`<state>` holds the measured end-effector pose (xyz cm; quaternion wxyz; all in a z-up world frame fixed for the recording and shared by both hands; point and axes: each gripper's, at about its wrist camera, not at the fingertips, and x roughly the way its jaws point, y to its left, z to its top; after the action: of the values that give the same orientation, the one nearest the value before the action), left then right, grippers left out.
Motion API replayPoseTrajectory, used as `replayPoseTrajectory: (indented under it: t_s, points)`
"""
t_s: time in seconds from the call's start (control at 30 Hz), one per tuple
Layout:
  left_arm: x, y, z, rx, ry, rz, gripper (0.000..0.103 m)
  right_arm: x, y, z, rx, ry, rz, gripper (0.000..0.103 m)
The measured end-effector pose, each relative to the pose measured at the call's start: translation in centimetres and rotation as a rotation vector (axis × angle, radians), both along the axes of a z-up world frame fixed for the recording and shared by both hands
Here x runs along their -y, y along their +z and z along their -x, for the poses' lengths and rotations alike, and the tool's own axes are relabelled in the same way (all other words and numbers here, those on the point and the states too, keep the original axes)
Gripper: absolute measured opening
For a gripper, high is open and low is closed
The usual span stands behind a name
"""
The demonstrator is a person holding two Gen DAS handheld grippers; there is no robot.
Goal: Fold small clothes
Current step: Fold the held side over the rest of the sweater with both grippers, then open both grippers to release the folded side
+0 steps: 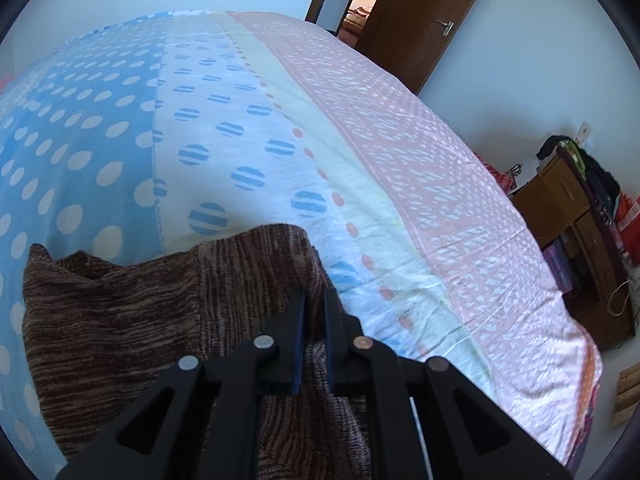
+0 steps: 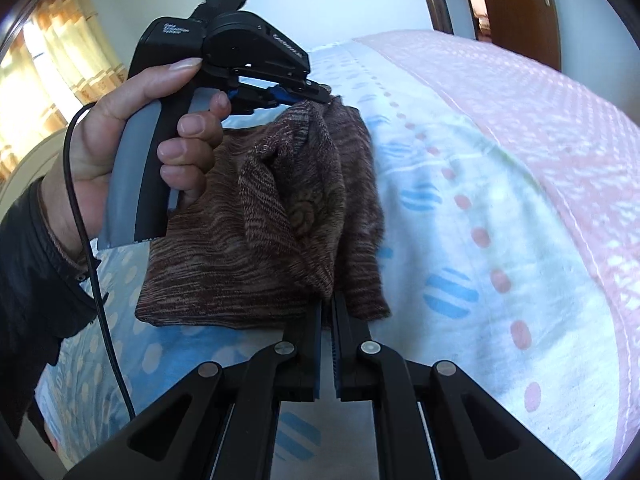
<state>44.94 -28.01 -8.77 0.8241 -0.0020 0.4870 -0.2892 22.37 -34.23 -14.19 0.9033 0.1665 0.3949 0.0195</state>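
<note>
A bed (image 1: 248, 128) fills both views, covered by a sheet banded in blue with pale dots, white with striped blue dots, and pink at the far side. Beyond it a brown wooden door (image 1: 404, 16) stands open, and a wooden cabinet (image 1: 568, 216) sits by the wall.

A brown knitted garment (image 2: 280, 216) hangs bunched above the sheet, held up at two of its edges, its lower part sagging toward the blue band.

The person's left hand (image 2: 132, 148), in a dark sleeve (image 2: 28, 264), wraps the grey grip of the left gripper (image 2: 324, 94), thumb laid along the top and fingers curled round the trigger, the tool angled downward. Its jaws stand narrow, pinching the garment's upper edge. In the left wrist view the left gripper (image 1: 315, 300) shows fabric between its fingers.

The right gripper (image 2: 328, 304) points down at the bed, jaws nearly together, clamped on the garment's lower edge.
</note>
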Motion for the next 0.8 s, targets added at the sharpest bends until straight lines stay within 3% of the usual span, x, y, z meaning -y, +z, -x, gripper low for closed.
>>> replayPoseTrajectory:
  t_s: [0.07,0.13,0.17,0.2,0.23,0.27,0.47,0.5,0.53,0.57,0.67,0.73,0.8]
  points:
    - [0.2,0.3,0.5,0.023,-0.003,-0.022,0.012,1.1,0.1,0.7,0.004,-0.02,-0.044,0.004]
    - [-0.6,1.0,1.3,0.041,-0.011,-0.016,0.031,2.1,0.5,1.5,0.002,-0.086,-0.021,0.006]
    - [-1.4,1.6,2.0,0.068,-0.019,-0.001,0.039,2.5,1.0,1.8,0.013,-0.113,-0.001,0.015]
    - [-2.4,2.1,2.7,0.101,-0.016,-0.001,0.059,2.6,1.4,1.9,0.033,-0.124,-0.002,0.024]
    - [-3.3,2.5,3.3,0.13,-0.008,-0.001,0.071,2.8,2.0,1.9,0.057,-0.128,-0.015,0.041]
    - [-4.8,2.9,4.2,0.173,0.002,0.006,0.072,2.9,2.6,1.7,0.081,-0.124,-0.031,0.05]
    - [-11.9,1.1,7.4,0.227,0.111,-0.043,0.073,0.8,4.4,-3.3,0.127,0.024,-0.09,0.05]
    - [-12.7,0.5,7.6,0.228,0.132,-0.055,0.073,0.8,3.7,-4.3,0.087,0.041,-0.135,0.05]
    - [-13.4,-0.1,7.9,0.225,0.151,-0.065,0.073,1.1,2.8,-5.2,0.037,0.038,-0.174,0.037]
    - [-14.0,-0.9,8.1,0.214,0.164,-0.07,0.073,1.1,1.9,-5.6,-0.008,0.027,-0.188,0.004]
    - [-14.9,-2.7,8.8,0.177,0.176,-0.081,0.073,3.3,0.9,-4.6,-0.05,-0.069,-0.172,0.002]
    - [-14.8,-3.4,9.3,0.175,0.175,-0.088,0.073,5.0,0.0,-3.5,-0.061,-0.093,-0.226,0.002]
    - [-14.6,-3.9,10.1,0.195,0.156,-0.096,0.076,5.3,-0.1,-3.3,-0.066,-0.092,-0.218,0.002]
